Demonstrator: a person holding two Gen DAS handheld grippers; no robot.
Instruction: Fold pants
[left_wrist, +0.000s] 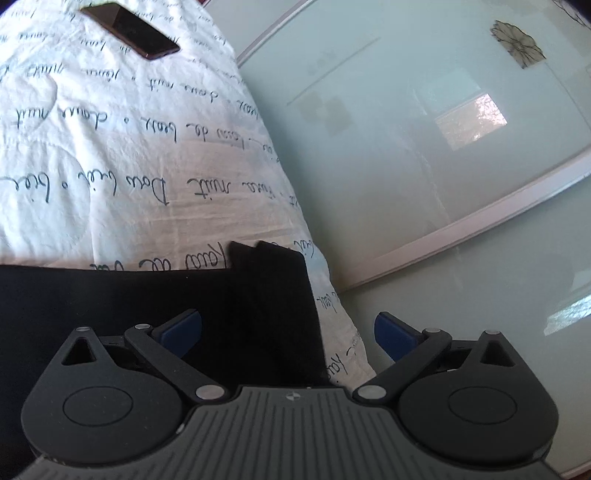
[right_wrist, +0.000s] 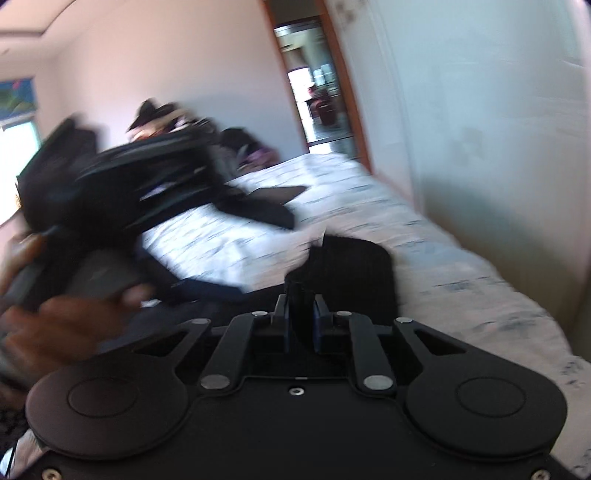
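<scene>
The black pants (left_wrist: 155, 306) lie flat on a white bedspread with black script (left_wrist: 110, 158), near the bed's right edge. My left gripper (left_wrist: 288, 332) is open just above the pants, its blue pads apart, holding nothing. In the right wrist view the pants (right_wrist: 354, 266) are bunched up. My right gripper (right_wrist: 301, 321) is shut on a fold of the black cloth between its blue pads (right_wrist: 320, 325). The left gripper's body (right_wrist: 122, 184) and the hand holding it (right_wrist: 55, 332) show blurred at the left of that view.
A dark phone (left_wrist: 129, 29) lies on the bed at the far end. Frosted glass wardrobe doors (left_wrist: 443, 147) run close along the bed's right side. In the right wrist view, a pile of dark clothes (right_wrist: 236, 147) lies at the bed's far end by an open doorway (right_wrist: 317, 92).
</scene>
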